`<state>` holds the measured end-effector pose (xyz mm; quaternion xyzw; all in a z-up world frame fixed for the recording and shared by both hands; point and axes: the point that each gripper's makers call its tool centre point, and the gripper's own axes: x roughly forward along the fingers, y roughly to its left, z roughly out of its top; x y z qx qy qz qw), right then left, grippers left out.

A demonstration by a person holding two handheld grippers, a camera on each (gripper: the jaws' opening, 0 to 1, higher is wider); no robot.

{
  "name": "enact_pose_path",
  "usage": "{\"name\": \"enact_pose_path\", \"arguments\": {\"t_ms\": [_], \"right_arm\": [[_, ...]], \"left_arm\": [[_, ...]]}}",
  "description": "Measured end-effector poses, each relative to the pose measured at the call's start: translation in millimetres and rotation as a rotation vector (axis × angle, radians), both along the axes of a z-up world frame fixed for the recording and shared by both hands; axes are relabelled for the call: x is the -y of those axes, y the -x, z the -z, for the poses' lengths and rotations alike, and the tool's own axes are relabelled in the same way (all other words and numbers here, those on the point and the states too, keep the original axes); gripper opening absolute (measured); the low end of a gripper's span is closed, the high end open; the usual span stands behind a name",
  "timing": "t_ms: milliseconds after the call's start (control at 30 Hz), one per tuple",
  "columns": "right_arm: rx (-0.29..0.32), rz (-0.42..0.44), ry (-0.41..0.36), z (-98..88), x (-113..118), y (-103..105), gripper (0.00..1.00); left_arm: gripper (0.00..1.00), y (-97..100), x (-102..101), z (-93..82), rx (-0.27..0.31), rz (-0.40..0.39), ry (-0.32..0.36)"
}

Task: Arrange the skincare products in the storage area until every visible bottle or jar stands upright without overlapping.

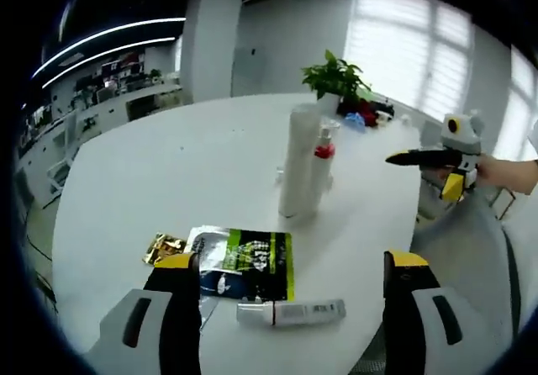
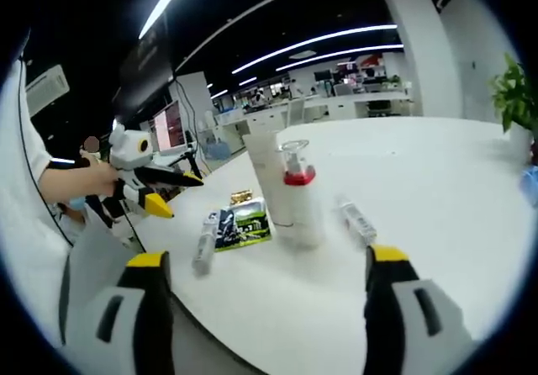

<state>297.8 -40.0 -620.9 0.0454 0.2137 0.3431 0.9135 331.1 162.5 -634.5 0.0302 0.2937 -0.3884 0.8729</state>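
Observation:
A tall white bottle (image 1: 298, 161) (image 2: 265, 177) stands upright mid-table. Touching its side stands a clear bottle with a red collar (image 1: 324, 161) (image 2: 298, 194). A white tube (image 1: 290, 312) (image 2: 204, 240) lies flat beside a green and black sachet (image 1: 244, 261) (image 2: 244, 224). A second small tube (image 2: 357, 219) lies on the far side of the bottles. My left gripper (image 1: 292, 261) is open just above the sachet and tube, holding nothing. My right gripper (image 2: 269, 257) is open, short of the bottles, also holding nothing. Each gripper shows in the other's view (image 1: 437, 158) (image 2: 164, 190), held by a hand.
A gold sachet (image 1: 164, 247) (image 2: 241, 197) lies by the green one. A potted plant (image 1: 336, 79) (image 2: 513, 97) with small coloured items stands at the round white table's (image 1: 168, 173) far edge. Office desks lie beyond the table.

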Motion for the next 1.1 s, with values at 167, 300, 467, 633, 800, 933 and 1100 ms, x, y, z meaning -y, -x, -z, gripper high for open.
{"name": "enact_pose_path", "arguments": {"t_ms": [167,300,467,633,800,933,1100], "right_arm": [[-0.003,-0.001,0.007,-0.8,2,2,0.98],[-0.008,0.003,0.005,-1.4,3,5,0.98],[-0.017,0.002,0.002,-0.8,3,11,0.98],[-0.022,-0.001,0.009,1.7,2,16,0.99],[-0.026,0.009,0.007,2.2,5,18,0.99],[-0.026,0.011,0.010,2.7,7,19,0.99],[-0.027,0.011,0.015,3.0,9,20,0.98]], "left_arm": [[0.88,15.5,-11,4.1,-0.018,-0.052,0.005],[0.91,22.2,-20,4.4,-0.014,-0.089,-0.011],[0.91,32.4,-31,4.6,-0.019,-0.125,-0.011],[0.92,41.7,-38,5.9,-0.033,-0.153,-0.011],[0.94,44.8,-43,3.0,-0.035,-0.182,-0.001],[0.95,45.0,-43,1.1,-0.031,-0.188,0.002],[0.95,47.2,-40,0.5,-0.032,-0.189,0.006]]}}
